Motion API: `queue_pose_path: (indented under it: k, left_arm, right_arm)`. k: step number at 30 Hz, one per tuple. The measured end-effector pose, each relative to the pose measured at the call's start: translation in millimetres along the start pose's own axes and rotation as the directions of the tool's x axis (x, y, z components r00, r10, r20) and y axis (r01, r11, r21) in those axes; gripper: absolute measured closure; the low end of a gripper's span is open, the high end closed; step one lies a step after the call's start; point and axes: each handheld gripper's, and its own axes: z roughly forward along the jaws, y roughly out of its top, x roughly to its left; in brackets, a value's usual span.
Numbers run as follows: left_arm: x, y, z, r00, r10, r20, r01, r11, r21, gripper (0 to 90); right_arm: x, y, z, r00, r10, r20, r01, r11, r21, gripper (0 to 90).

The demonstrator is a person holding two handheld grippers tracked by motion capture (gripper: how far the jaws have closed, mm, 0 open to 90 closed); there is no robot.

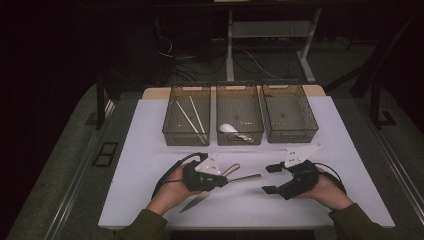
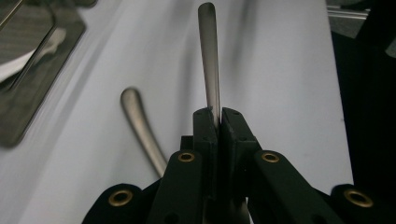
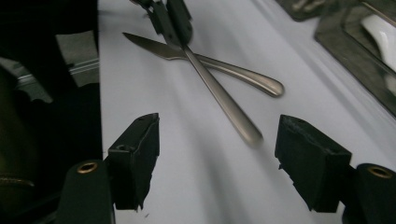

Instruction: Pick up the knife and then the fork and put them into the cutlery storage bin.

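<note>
Overhead, white table [image 1: 150,150], dark cabled floor [image 1: 200,62] behind

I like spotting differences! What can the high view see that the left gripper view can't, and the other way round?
High view: three mesh bins, chopsticks in the left one, and the open right hand-held gripper. Left gripper view: up close, the left hand-held gripper pinches a metal utensil handle. Both: that handle, the second handle and the white table.
</note>
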Motion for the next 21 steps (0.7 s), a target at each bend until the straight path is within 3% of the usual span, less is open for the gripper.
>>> queue_pose_path:
  k: [5,8,9,11,15,21]
  left_arm:
    - [1.8,18.8,12.4,0.9968,0.071,0.036,-0.072,0.9974,0.007,84.4]
    - [4.9,30.7,19.6,0.9928,0.113,0.039,-0.114,0.9932,0.023,84.4]
    - [5.6,34.3,21.7,0.9914,0.124,0.041,-0.125,0.9917,0.028,84.4]
    - [5.9,39.6,25.8,0.9894,0.138,0.044,-0.14,0.9898,0.027,84.4]
    - [2.5,42.0,30.8,0.9817,0.178,0.067,-0.181,0.9826,0.04,84.4]
    - [-3.3,42.3,30.7,0.9763,0.198,0.087,-0.201,0.9789,0.034,84.4]
  right_arm:
    - [-5.4,14.8,11.2,0.9989,-0.031,-0.034,0.032,0.999,0.03,32.2]
    - [-11.7,20.0,15.3,0.9967,-0.053,-0.06,0.056,0.998,0.041,35.1]
    - [-12.0,21.9,16.5,0.9961,-0.04,-0.079,0.043,0.998,0.038,36.1]
    - [-14.4,24.8,17.7,0.9943,-0.068,-0.082,0.072,0.996,0.051,37.4]
    - [-11.5,24.5,21.1,0.9899,-0.093,-0.107,0.102,0.992,0.077,41.4]
    - [-4.0,19.3,28.1,0.9828,-0.127,-0.134,0.143,0.983,0.117,48.3]
